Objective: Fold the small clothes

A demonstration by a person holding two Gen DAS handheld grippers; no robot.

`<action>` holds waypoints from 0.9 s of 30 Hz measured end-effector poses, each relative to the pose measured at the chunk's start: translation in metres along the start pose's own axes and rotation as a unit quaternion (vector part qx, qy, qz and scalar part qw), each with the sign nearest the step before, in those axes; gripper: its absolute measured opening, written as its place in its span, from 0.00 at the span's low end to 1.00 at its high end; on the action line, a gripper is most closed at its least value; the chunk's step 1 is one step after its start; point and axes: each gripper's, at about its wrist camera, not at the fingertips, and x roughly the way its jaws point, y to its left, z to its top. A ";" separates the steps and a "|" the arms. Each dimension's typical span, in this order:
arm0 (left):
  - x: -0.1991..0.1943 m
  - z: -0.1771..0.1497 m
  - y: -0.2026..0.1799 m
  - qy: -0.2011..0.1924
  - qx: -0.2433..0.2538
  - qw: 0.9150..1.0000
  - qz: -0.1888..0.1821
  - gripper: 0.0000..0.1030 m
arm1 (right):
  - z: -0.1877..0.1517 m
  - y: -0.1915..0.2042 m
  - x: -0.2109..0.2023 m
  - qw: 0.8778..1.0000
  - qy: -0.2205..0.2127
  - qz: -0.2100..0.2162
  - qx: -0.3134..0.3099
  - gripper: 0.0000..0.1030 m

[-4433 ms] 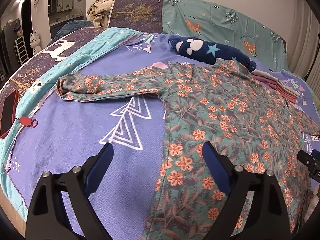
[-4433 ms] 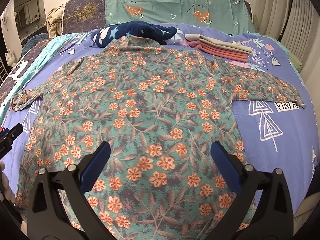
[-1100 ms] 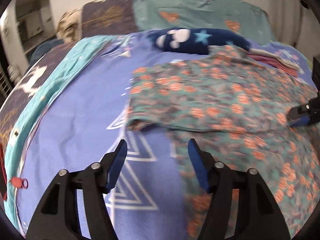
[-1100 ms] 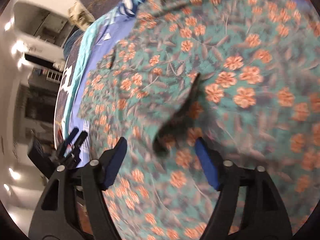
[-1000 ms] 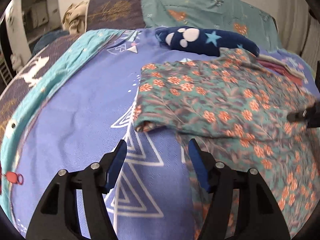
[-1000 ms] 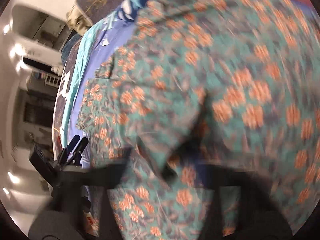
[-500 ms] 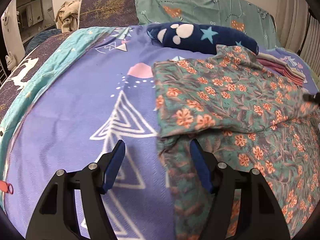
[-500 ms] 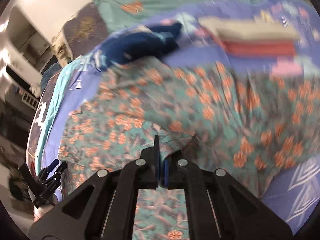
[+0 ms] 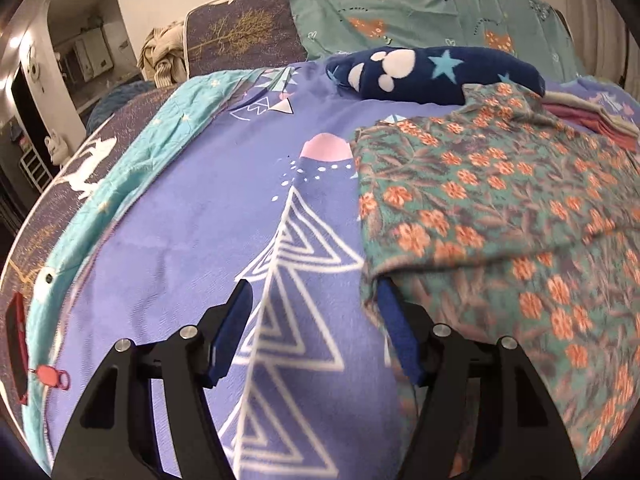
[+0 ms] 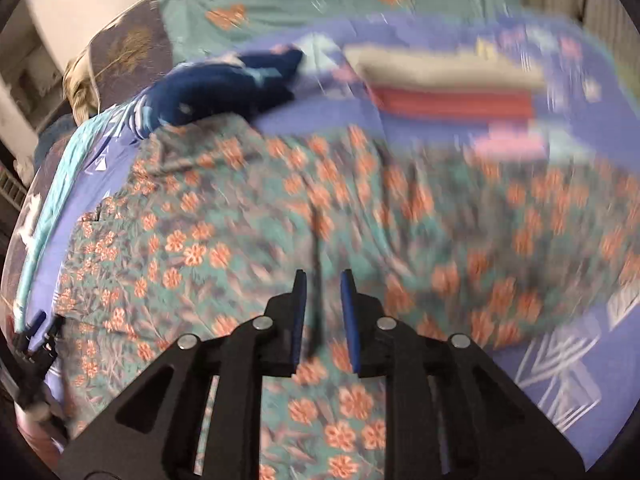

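Observation:
A teal shirt with orange flowers [image 9: 500, 208] lies on the purple bedspread [image 9: 208, 216]; its left sleeve is folded over the body. My left gripper [image 9: 314, 312] is open, its right finger at the shirt's left edge below the folded sleeve. In the blurred right wrist view the shirt [image 10: 248, 216] fills the middle. My right gripper [image 10: 323, 300] hangs over it with its jaws a narrow gap apart and nothing clearly between them. The left gripper [image 10: 38, 334] shows at that view's left edge.
A navy plush blanket with stars [image 9: 432, 72] lies behind the shirt. A stack of folded clothes [image 10: 452, 84] sits at the back right. Pillows [image 9: 400, 12] line the headboard. A red phone [image 9: 16, 344] lies at the bed's left edge.
My right gripper, shut half a second ago, has opened a little and let go of the shirt. My left gripper has shifted closer to the shirt's left edge. The sleeve stays folded over the body.

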 end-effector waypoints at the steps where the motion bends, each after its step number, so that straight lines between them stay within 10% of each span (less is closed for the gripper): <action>1: -0.006 -0.001 0.002 0.000 -0.001 1.000 -0.008 0.55 | -0.002 -0.008 0.002 0.999 0.013 0.025 0.021 0.22; 6: -0.037 0.020 0.004 -0.030 -0.021 0.996 -0.080 0.24 | 0.005 -0.032 -0.001 0.991 0.026 0.105 0.084 0.36; 12: -0.030 0.052 -0.050 -0.048 0.013 0.989 -0.142 0.24 | 0.011 0.002 0.005 0.989 0.013 0.138 0.048 0.37; 16: 0.031 0.038 -0.082 0.049 0.021 0.991 -0.123 0.38 | -0.014 0.016 0.031 0.994 0.047 0.094 0.000 0.32; 19: 0.026 0.033 -0.091 0.018 0.035 0.994 -0.102 0.44 | -0.026 0.018 0.018 0.994 0.009 0.090 -0.056 0.32; 27: 0.030 0.032 -0.084 0.029 0.019 0.991 -0.133 0.53 | -0.021 -0.135 -0.079 0.984 -0.127 0.047 0.112 0.33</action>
